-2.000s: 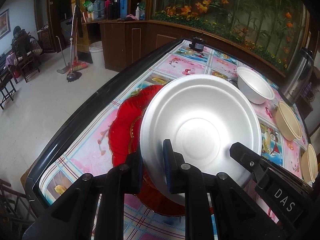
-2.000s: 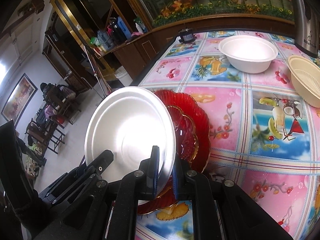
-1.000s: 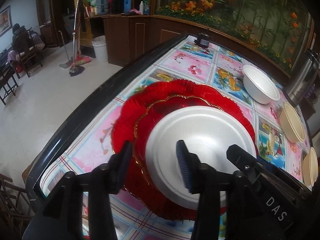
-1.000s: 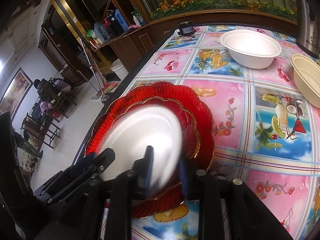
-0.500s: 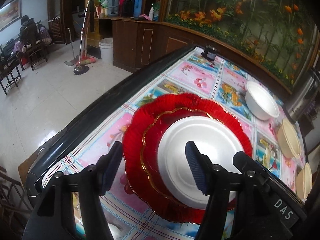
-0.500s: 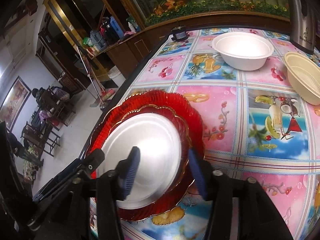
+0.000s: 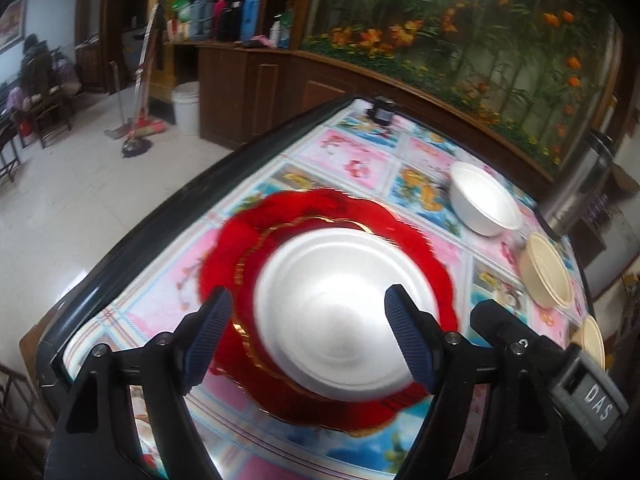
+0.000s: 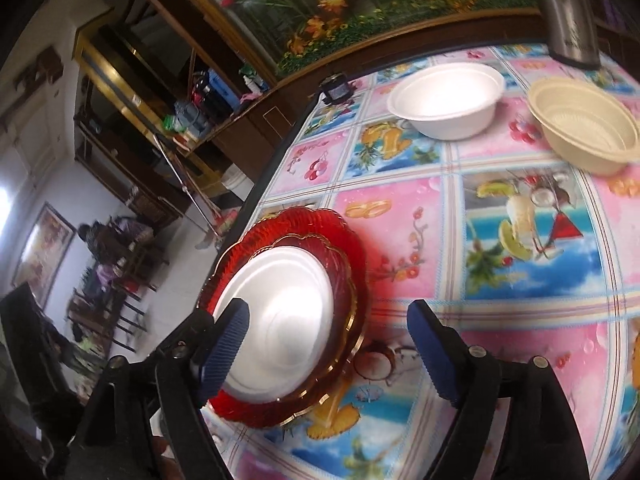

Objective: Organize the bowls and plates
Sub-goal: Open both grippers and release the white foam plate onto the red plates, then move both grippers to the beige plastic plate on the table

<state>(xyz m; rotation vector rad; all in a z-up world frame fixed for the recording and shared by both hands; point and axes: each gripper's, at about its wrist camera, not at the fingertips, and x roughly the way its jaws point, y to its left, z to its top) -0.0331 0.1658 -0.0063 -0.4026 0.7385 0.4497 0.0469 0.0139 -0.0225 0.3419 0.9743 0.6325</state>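
1. Jaws spread wide on both sides: left gripper [image 7: 308, 334] and right gripper [image 8: 332, 350] each hold nothing, blue ribbed pads [image 7: 408, 338] apart from the plates below.
2. Tabletop with glossy pink-and-blue fruit-print cloth [image 8: 516, 240] carries all the crockery; dark rim runs along its left edge.
3. Large scalloped red glass plate [image 7: 236, 240] lies flat near the left edge of the tabletop.
4. Smaller red glass plate with gold rim [image 7: 248, 276] sits nested inside the large one.
5. White foam plate [image 7: 340, 304] rests on top of the gold-rimmed one, right side up, roughly centred. Stack blurred in the left wrist view, sharper in the right wrist view [image 8: 280, 320].
6. Deep white foam bowl [image 8: 444, 100] stands upright at the far side of the tabletop, well apart from the stack.
7. Cream ribbed plastic bowl [image 8: 584, 126] stands just right of the white one, not touching it.
8. Second cream bowl [image 7: 592, 340] shows partly at the right frame edge in the left wrist view.
9. Steel kettle [image 8: 568, 20] stands behind the bowls.
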